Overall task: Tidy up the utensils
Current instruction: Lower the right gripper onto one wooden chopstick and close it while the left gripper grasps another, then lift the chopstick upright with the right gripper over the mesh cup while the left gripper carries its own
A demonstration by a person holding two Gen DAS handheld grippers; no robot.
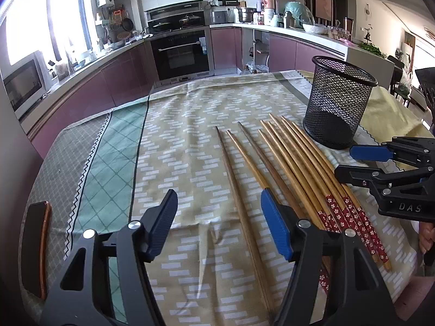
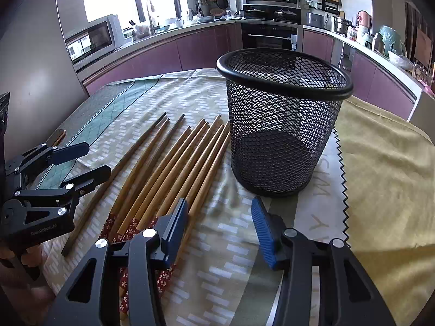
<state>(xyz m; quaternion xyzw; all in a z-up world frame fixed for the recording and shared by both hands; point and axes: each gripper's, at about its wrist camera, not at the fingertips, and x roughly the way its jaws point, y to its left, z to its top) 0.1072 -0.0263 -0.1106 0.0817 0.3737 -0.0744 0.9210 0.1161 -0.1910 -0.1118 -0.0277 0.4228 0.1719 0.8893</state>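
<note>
Several wooden chopsticks lie side by side on the tablecloth, some with red flowered ends; they also show in the right wrist view. A black mesh cup stands upright and empty just beyond their tips, large in the right wrist view. My left gripper is open and empty, hovering over the leftmost chopsticks. My right gripper is open and empty, in front of the cup, its left finger over the chopsticks' handles. Each gripper shows in the other's view: the right gripper, the left gripper.
A patterned tablecloth covers the table, with a yellow cloth at the right. A phone lies near the table's left edge. Kitchen counters and an oven stand beyond the table.
</note>
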